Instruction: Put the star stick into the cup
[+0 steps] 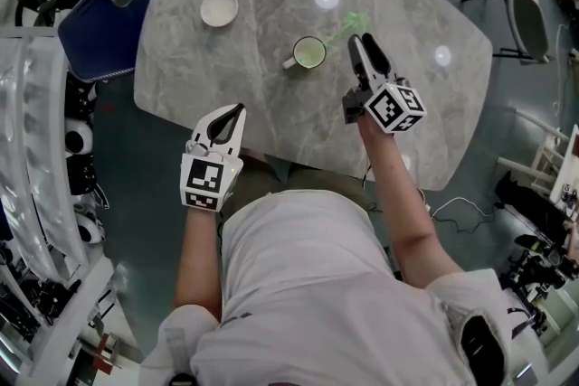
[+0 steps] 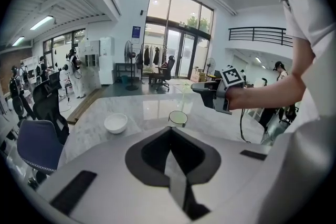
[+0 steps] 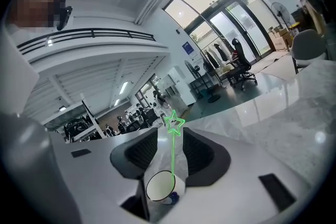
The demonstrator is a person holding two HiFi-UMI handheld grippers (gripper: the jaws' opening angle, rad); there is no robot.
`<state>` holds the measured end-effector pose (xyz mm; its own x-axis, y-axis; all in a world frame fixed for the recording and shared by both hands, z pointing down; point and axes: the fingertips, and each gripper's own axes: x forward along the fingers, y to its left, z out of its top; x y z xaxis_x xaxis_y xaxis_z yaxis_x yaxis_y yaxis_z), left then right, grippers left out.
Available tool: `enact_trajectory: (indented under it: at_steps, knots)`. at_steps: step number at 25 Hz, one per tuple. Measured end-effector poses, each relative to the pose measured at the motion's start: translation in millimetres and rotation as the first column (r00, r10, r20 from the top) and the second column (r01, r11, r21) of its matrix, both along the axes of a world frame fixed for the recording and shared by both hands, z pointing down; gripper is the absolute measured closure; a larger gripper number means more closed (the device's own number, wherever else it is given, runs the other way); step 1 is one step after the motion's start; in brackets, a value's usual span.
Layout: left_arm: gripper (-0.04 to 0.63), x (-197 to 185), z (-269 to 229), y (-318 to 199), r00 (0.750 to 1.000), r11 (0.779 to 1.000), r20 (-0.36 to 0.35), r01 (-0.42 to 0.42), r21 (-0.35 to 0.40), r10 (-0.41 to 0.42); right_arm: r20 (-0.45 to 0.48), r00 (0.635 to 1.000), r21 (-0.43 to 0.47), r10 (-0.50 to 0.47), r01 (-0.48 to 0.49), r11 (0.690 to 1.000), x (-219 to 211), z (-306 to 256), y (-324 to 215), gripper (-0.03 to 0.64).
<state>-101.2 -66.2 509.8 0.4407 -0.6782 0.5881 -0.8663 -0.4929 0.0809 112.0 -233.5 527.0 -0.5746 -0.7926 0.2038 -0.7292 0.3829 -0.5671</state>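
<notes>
A white cup [image 1: 308, 52] with a handle stands on the grey marble table [image 1: 226, 68]. The green star stick [image 1: 345, 26] stands in it, leaning up to the right. My right gripper [image 1: 362, 39] hovers just right of the cup and is open. In the right gripper view the thin stem rises from the cup [image 3: 160, 187] between the parted jaws of the right gripper [image 3: 170, 134], touching neither, with the star [image 3: 174, 124] at the tips. My left gripper [image 1: 237, 108] is shut and empty at the table's near edge; from the left gripper [image 2: 170, 131] the cup [image 2: 177, 118] lies ahead.
A white bowl [image 1: 219, 9] sits on the table's far left, also seen as the bowl [image 2: 115, 123] in the left gripper view. A blue chair [image 1: 95, 32] stands off the table's left edge. Racks and equipment line the left side of the floor.
</notes>
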Motion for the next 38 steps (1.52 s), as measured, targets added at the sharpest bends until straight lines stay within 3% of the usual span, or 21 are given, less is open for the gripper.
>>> enact_trajectory:
  at_steps: [11, 18, 32, 38]
  knots:
    - [0.594, 28, -24, -33, 0.992, 0.990, -0.038, -0.121, 0.076, 0.124, -0.119, 0.993, 0.086, -0.008, 0.019, 0.996, 17, -41, 33, 0.605]
    - [0.594, 58, -43, -57, 0.970, 0.966, -0.072, -0.221, 0.135, 0.232, -0.204, 0.979, 0.135, -0.013, 0.042, 0.990, 28, -74, 57, 0.606]
    - [0.594, 134, -87, -80, 0.885, 0.870, -0.112, -0.411, 0.274, 0.453, -0.326, 0.942, 0.263, 0.077, 0.012, 0.965, 58, -136, 110, 0.606]
    - [0.594, 161, -105, -69, 0.838, 0.806, -0.078, -0.488, 0.336, 0.540, -0.361, 0.926, 0.297, 0.112, 0.000, 0.955, 66, -150, 137, 0.606]
